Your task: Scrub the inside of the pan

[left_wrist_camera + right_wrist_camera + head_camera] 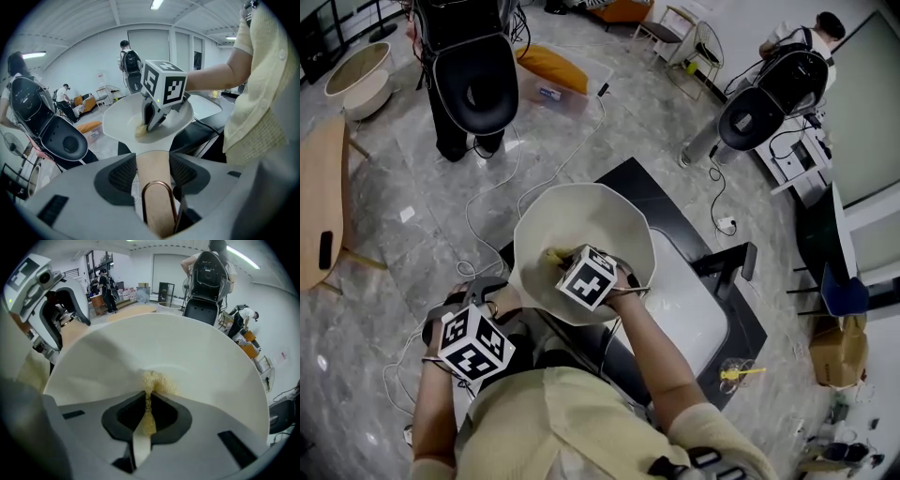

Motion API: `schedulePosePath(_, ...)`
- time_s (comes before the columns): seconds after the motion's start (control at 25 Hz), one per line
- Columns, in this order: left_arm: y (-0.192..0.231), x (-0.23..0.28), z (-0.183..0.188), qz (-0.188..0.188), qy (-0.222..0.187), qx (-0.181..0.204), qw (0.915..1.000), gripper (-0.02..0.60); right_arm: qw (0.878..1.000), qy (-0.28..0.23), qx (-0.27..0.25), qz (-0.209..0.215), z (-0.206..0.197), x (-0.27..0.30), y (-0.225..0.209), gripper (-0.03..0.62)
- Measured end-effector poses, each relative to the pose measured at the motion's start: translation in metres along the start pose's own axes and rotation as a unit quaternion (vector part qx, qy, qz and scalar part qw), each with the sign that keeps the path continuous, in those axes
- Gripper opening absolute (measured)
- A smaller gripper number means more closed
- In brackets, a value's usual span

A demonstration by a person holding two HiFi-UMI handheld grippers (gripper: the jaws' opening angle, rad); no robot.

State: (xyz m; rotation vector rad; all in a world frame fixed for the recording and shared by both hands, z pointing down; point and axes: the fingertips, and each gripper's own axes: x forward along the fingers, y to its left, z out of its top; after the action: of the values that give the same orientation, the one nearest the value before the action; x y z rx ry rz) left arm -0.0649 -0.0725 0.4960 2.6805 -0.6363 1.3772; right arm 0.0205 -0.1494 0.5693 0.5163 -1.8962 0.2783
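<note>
A wide white pan (pixel 591 217) is held tilted over the black counter. Its beige handle (pixel 156 185), which has a copper hanging loop, lies between the jaws of my left gripper (pixel 153 169), and they are shut on it. In the head view the left gripper (pixel 490 302) sits at the pan's near-left rim. My right gripper (pixel 559 261) reaches into the bowl, shut on a yellow sponge (pixel 155 381) that presses against the pan's inner wall (pixel 178 345). The left gripper view shows the sponge (pixel 140 131) low in the pan (pixel 117 123) under the right gripper (pixel 150 123).
A white sink basin (pixel 698 305) is set in the black counter (pixel 750 328) right of the pan. A yellow brush (pixel 739 373) lies at the counter's near right. Cables trail over the floor (pixel 487 202). People with black backpacks stand behind (pixel 473 70).
</note>
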Motion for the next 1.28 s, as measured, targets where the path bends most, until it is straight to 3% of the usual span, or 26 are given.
schedulePosePath(0.32, 0.0, -0.001, 0.0, 0.002, 0.003, 0.003, 1.0, 0.229, 0.987, -0.016, 0.078, 0.139, 0.01, -0.005, 0.04, 0.044)
schedulePosePath(0.88, 0.001, -0.002, 0.0, 0.008, 0.004, 0.007, 0.9999, 0.229, 0.967, -0.033, 0.091, 0.235, 0.017, -0.022, 0.068, 0.043)
schedulePosePath(1.08, 0.002, -0.002, 0.0, 0.01, 0.004, 0.014, 0.9998, 0.229, 0.954, -0.047, 0.083, 0.286, 0.022, -0.037, 0.078, 0.043)
schedulePosePath(1.28, 0.002, -0.004, -0.001, 0.011, 0.002, 0.019, 0.9997, 0.225, 0.944, -0.069, 0.084, 0.311, 0.029, -0.049, 0.085, 0.043)
